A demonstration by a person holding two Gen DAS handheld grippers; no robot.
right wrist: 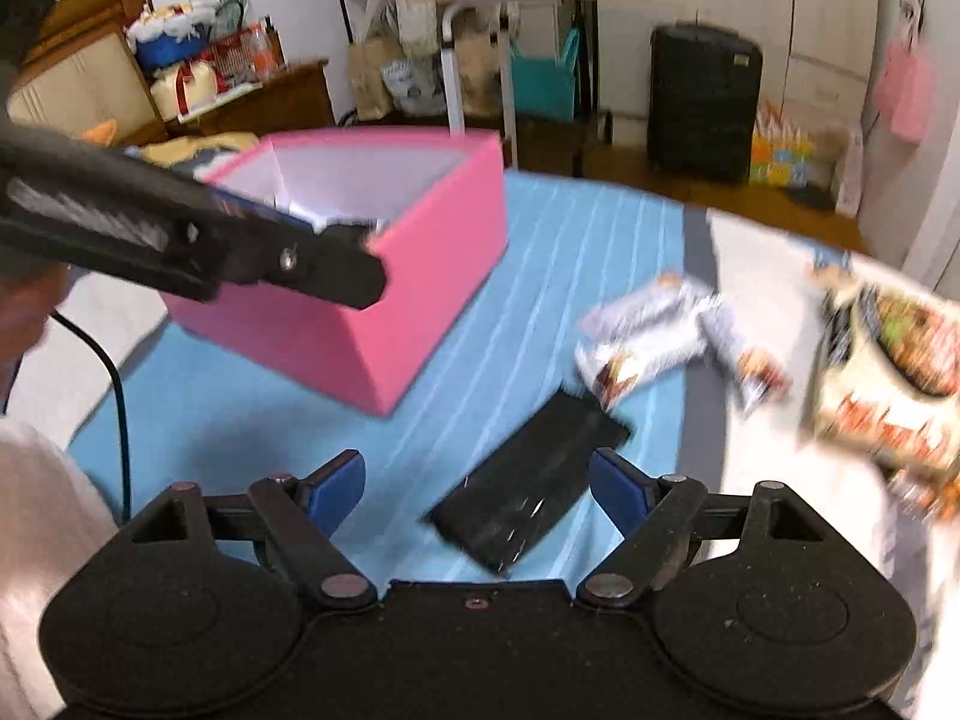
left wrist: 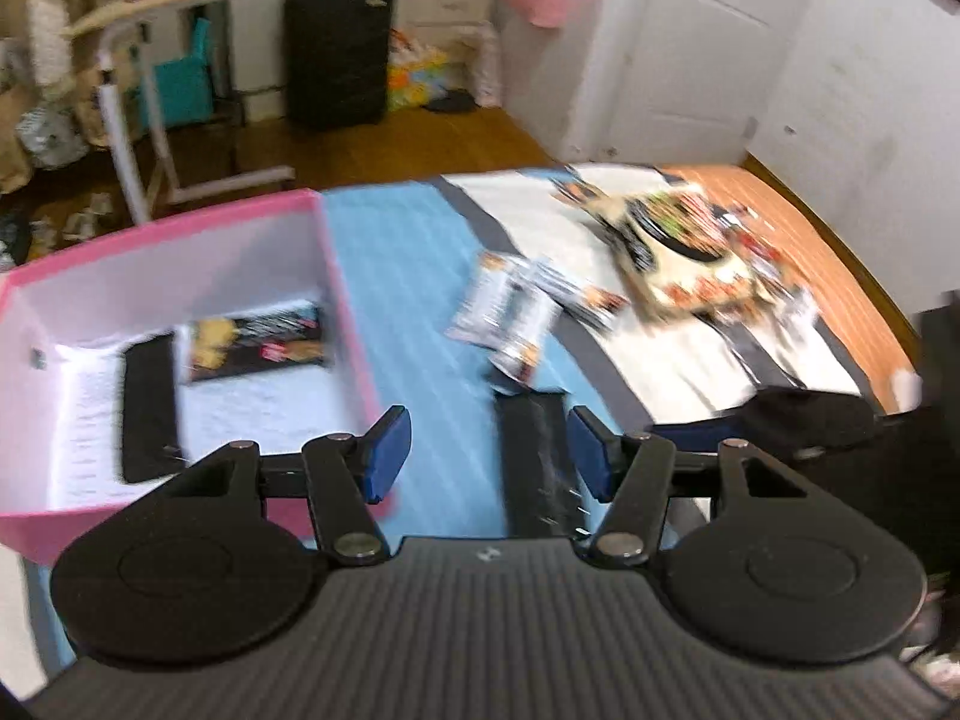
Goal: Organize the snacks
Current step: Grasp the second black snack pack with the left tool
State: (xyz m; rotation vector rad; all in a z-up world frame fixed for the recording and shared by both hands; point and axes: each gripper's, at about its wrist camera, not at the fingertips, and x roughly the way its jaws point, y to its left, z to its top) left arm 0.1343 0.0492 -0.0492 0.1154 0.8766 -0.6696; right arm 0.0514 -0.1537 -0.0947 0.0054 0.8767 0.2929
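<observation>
Nearest my right hand-held gripper point(right wrist: 477, 489), whose jaws stand wide with nothing gripped, lies a flat black packet point(right wrist: 531, 483) on the blue striped bedspread point(right wrist: 540, 276). I judge it light, thin and slick, crinkling under pressure; I'd pinch it across its short width at one end. My left hand-held gripper point(left wrist: 489, 453) is partly open and empty. Beyond lie silvery snack bars point(right wrist: 672, 342), blurred. Furthest, the pink box point(left wrist: 180, 228) already holds two packets.
</observation>
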